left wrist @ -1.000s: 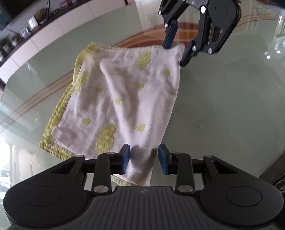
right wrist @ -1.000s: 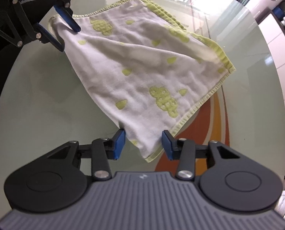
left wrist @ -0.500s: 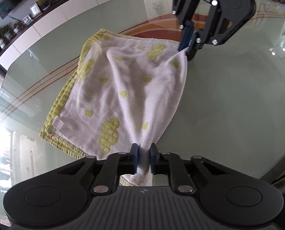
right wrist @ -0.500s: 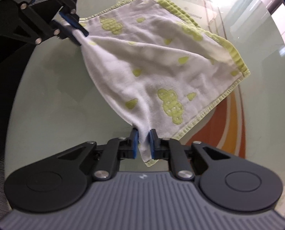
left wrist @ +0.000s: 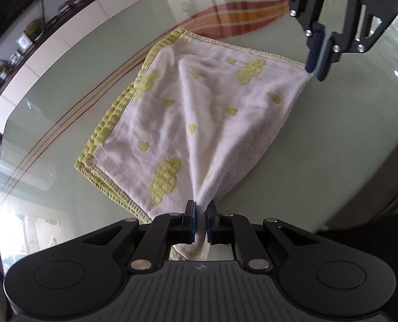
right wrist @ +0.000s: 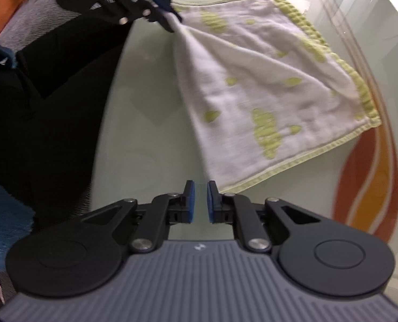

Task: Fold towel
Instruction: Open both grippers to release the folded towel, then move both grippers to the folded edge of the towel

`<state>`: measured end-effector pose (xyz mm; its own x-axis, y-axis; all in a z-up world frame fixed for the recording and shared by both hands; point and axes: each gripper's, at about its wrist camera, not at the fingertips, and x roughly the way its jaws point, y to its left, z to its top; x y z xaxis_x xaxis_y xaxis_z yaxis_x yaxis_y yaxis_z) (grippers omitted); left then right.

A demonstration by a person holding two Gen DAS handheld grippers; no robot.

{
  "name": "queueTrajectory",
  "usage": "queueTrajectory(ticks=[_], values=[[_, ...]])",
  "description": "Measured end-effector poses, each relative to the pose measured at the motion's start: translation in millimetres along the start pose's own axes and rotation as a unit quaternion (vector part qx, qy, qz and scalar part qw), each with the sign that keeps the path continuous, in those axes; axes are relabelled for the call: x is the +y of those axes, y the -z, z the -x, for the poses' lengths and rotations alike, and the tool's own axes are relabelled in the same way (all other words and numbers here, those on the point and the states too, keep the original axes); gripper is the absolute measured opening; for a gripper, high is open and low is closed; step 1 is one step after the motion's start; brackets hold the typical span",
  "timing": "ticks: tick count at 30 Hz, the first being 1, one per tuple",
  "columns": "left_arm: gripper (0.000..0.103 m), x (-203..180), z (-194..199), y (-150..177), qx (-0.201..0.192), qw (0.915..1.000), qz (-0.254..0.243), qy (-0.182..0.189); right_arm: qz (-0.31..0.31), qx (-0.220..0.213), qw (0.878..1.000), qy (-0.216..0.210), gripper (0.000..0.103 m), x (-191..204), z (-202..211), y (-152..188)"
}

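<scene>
A white towel (left wrist: 199, 107) with yellow-green clouds and hem lies folded on the glass table (left wrist: 333, 147). My left gripper (left wrist: 201, 206) is shut on its near corner, and the cloth is drawn up into a taut ridge. My right gripper (left wrist: 316, 71) meets the far right corner at its tips. In the right wrist view the right gripper (right wrist: 201, 185) is nearly shut, and only glass shows through the gap. There the towel (right wrist: 266, 80) ends against the outside of the right fingertip. The left gripper (right wrist: 169, 24) pinches the far corner.
A long sideboard (left wrist: 38, 35) with frames and plants runs along the far left. An orange striped pattern (right wrist: 367, 174) shows under the glass. A person's dark clothing (right wrist: 38, 80) fills the left. The table's rim (left wrist: 373, 187) curves close on the right.
Both grippers went from open around the towel's corners to shut. The left still pinches its corner. The cloth tail that hung between the right pads no longer shows there.
</scene>
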<state>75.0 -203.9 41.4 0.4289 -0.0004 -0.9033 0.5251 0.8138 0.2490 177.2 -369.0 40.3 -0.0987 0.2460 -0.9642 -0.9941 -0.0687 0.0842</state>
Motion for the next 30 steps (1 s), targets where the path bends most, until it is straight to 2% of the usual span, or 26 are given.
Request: queueTrajectory(ticks=[2, 3, 5, 6, 7, 8, 9, 10, 12, 14, 17, 19, 20, 21, 23, 24, 27, 30], values=[[0.011, 3.0, 2.0, 5.5, -0.003, 1.0, 0.0, 0.007, -0.001, -0.002, 1.0, 0.001, 0.01, 5.9, -0.8, -1.2], [0.019, 4.0, 3.9, 7.6, -0.007, 0.9999, 0.001, 0.012, -0.002, -0.011, 1.0, 0.003, 0.013, 9.0, 1.2, -2.0], [0.031, 6.3, 13.6, 12.4, -0.023, 0.9994, 0.017, 0.021, -0.01, -0.026, 1.0, 0.005, 0.037, 9.7, 8.1, -2.0], [0.043, 5.8, 17.7, 15.2, -0.03, 0.999, 0.023, 0.023, -0.013, -0.045, 0.999, 0.012, 0.044, 10.0, 15.6, -2.8], [0.05, 8.0, 25.5, 18.6, -0.044, 0.9982, 0.033, 0.025, -0.019, -0.065, 0.998, 0.019, 0.055, 9.1, 24.2, -4.3], [0.054, 12.4, 31.0, 19.9, -0.055, 0.9973, 0.042, 0.026, -0.024, -0.081, 0.996, 0.027, 0.062, 7.7, 29.4, -6.2], [0.061, 17.0, 31.6, 17.2, -0.06, 0.9968, 0.046, 0.026, -0.03, -0.093, 0.995, 0.038, 0.066, 4.8, 34.0, -7.6], [0.068, 25.0, 35.1, 15.7, -0.068, 0.9958, 0.057, 0.022, -0.036, -0.105, 0.993, 0.049, 0.074, 1.8, 38.6, -9.0], [0.075, 34.5, 36.2, 13.0, -0.078, 0.9945, 0.07, 0.005, -0.047, -0.125, 0.988, 0.074, 0.087, -5.5, 44.1, -11.6], [0.077, 48.1, 32.6, 9.4, -0.081, 0.9924, 0.09, -0.024, -0.065, -0.144, 0.983, 0.094, 0.099, -14.4, 48.0, -14.4], [0.078, 68.7, 19.8, 3.3, -0.062, 0.9897, 0.124, -0.033, -0.092, -0.167, 0.976, 0.106, 0.103, -29.0, 50.5, -17.8], [0.086, 81.1, 6.6, -2.0, -0.052, 0.9888, 0.134, -0.041, -0.108, -0.162, 0.973, 0.124, 0.103, -38.2, 47.2, -22.9], [0.086, 83.1, 2.9, -3.8, -0.047, 0.9895, 0.131, -0.039, -0.115, -0.158, 0.972, 0.133, 0.103, -42.1, 45.8, -24.1], [0.086, 85.2, -0.1, -4.2, -0.044, 0.9899, 0.129, -0.038, -0.129, -0.148, 0.967, 0.16, 0.103, -49.5, 42.2, -27.9], [0.087, 92.7, -7.1, -6.8, -0.043, 0.9881, 0.141, -0.044, -0.149, -0.132, 0.964, 0.178, 0.103, -56.8, 40.7, -29.4], [0.088, 99.8, -8.2, -7.5, -0.045, 0.9865, 0.152, -0.04, -0.174, -0.117, 0.962, 0.173, 0.103, -70.1, 35.8, -31.8], [0.088, 124.2, -12.8, -10.1, -0.059, 0.9828, 0.175, -0.002, -0.208, -0.109, 0.957, 0.17, 0.103, -86.6, 32.0, -27.8], [0.087, 123.8, -19.4, -17.0, -0.059, 0.9866, 0.151, -0.012, -0.218, -0.109, 0.954, 0.174, 0.103, -93.9, 29.8, -24.5]])
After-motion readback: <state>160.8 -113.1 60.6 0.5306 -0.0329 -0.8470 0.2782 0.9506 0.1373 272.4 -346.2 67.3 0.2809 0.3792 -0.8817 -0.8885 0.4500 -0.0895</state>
